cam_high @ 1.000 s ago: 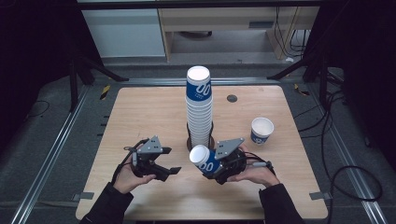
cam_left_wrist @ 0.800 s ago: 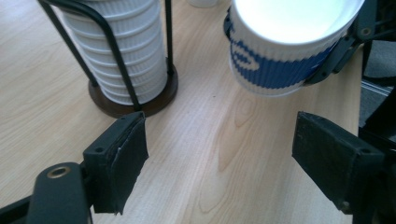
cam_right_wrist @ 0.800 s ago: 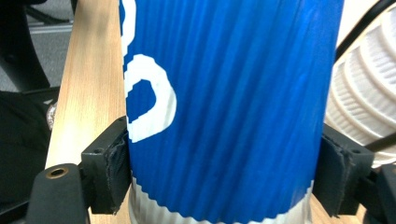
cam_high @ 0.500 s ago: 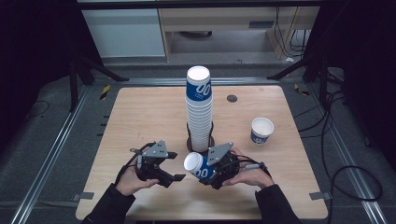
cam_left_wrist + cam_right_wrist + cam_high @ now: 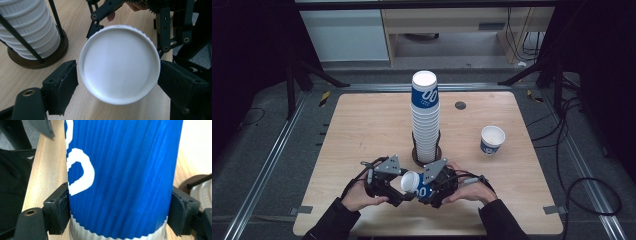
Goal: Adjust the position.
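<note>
A blue paper cup [image 5: 416, 185] with white markings lies tilted on its side near the table's front edge. My right gripper [image 5: 426, 189] is shut on the cup's ribbed blue wall [image 5: 120, 177], one pad [image 5: 61, 210] pressing on each side. The cup's white mouth [image 5: 119, 63] faces my left gripper [image 5: 398, 190]. That gripper [image 5: 117, 83] is open, with its pads [image 5: 63, 87] flanking the rim and a thin gap on the left side. A tall stack of matching cups [image 5: 425, 117] stands in a dark round holder [image 5: 428, 156] just behind both grippers.
A single upright cup [image 5: 492, 139] stands on the right part of the wooden table [image 5: 362, 125]. A small dark round spot [image 5: 460, 105] lies behind the stack. The holder's thin black rods [image 5: 18, 37] and base are close on the left of the left gripper view.
Both hands have come toward the front edge and closer together. The held cup moved down and left away from the stack, and its mouth now sits between the left gripper's jaws.
</note>
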Motion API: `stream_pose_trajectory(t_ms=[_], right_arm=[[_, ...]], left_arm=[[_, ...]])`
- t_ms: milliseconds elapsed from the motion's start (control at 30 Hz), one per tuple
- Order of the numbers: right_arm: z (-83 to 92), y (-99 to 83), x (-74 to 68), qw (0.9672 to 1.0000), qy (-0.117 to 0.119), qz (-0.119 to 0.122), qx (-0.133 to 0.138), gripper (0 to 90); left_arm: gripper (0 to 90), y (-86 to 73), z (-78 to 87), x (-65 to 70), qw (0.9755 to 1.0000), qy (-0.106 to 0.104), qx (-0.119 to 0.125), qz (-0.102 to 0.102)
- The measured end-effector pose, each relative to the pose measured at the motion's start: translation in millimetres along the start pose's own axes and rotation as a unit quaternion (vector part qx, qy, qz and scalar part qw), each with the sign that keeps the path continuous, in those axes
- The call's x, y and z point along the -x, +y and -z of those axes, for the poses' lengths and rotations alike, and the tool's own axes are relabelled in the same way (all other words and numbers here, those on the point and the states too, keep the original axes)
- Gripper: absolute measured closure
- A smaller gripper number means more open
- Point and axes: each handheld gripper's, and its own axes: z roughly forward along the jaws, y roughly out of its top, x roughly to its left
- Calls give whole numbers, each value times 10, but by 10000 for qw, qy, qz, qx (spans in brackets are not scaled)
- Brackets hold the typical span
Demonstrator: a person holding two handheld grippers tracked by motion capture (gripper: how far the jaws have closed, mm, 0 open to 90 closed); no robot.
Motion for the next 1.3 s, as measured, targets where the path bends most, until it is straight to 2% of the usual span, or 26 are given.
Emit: stream_pose_trajectory(t_ms=[67, 200, 400, 533, 667, 733, 767, 833, 933, 1000, 1067, 1167, 1300], right_arm=[[-16, 14, -12, 10000, 27, -13, -15, 199], [-70, 79, -36, 9998, 55, 165, -49, 199], [-78, 96, -51, 9998, 73, 180, -82, 199], [-78, 95, -49, 9998, 69, 185, -78, 196], [-82, 96, -41, 9999, 22, 163, -20, 169], [-79, 97, -26, 9999, 89, 69, 75, 105], [-75, 100, -25, 9999, 123, -1, 108, 93], [-49, 98, -8, 9998, 45, 34, 174, 84], [22, 94, 19, 9991, -20, -149, 386, 74], [56, 91, 36, 9988, -79, -158, 458, 73], [155, 66, 79, 9968, -240, -352, 680, 68], [243, 16, 114, 9944, -399, -509, 837, 64], [340, -54, 151, 9905, -428, -755, 1066, 63]], left_arm=[[161, 0, -10, 3, 10000, -24, -19, -6], [180, -5, -63, 15, 9998, -79, -192, -50], [245, -10, -72, 16, 9997, -45, -232, -25], [248, -10, -66, 7, 9997, -46, -234, -13], [248, -12, -55, -3, 9997, -45, -218, 19], [248, -14, -41, -10, 9998, -22, -209, 44], [248, -15, -24, -23, 9998, -13, -171, 78], [249, -17, 4, -32, 9999, 45, -135, 93], [248, -19, 75, -54, 9999, 87, 1, 134], [248, -20, 104, -65, 9998, 120, 47, 131], [248, -38, 189, -109, 9994, 226, 201, 186], [248, -56, 258, -154, 9983, 298, 413, 272], [248, -70, 336, -190, 9955, 332, 796, 389]])
